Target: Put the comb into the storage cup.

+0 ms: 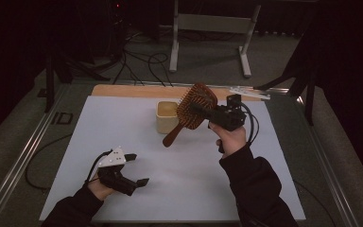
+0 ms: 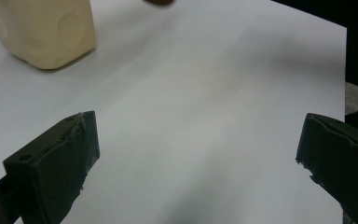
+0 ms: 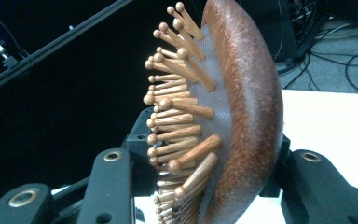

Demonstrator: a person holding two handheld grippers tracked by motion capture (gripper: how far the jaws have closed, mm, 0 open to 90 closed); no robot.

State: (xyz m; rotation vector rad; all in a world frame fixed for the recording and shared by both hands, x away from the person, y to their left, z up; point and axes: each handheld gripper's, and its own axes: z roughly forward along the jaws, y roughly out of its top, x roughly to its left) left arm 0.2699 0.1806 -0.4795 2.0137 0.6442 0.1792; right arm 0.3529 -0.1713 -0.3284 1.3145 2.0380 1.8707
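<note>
The right tongs [image 1: 202,110] are closed on the head of a wooden paddle hairbrush [image 1: 192,109], held up in the air above the far middle of the bench [image 1: 137,137]. In the right gripper view the brush head [image 3: 242,107] stands edge-on between the two black jaws, its rounded brown back toward one jaw and its rows of ball-tipped wooden pins toward the other, with the jaws pressed in on either side of its lower part. In the high view the brush is tilted: the oval head points up and away from the person, the pins face the camera, and the handle slopes down toward the person's left, its tip hanging free just in front of a cream square container [image 1: 167,116]. The container stands on the white sheet covering the bench, partly behind the brush head, and whether the two touch cannot be told.

The left tongs [image 1: 138,169] rest low over the near left part of the bench, well apart from the brush, jaws spread wide with nothing between them. The left gripper view looks across bare white sheet between the jaws, with the cream container [image 2: 46,32] farther off at the upper left.
</note>
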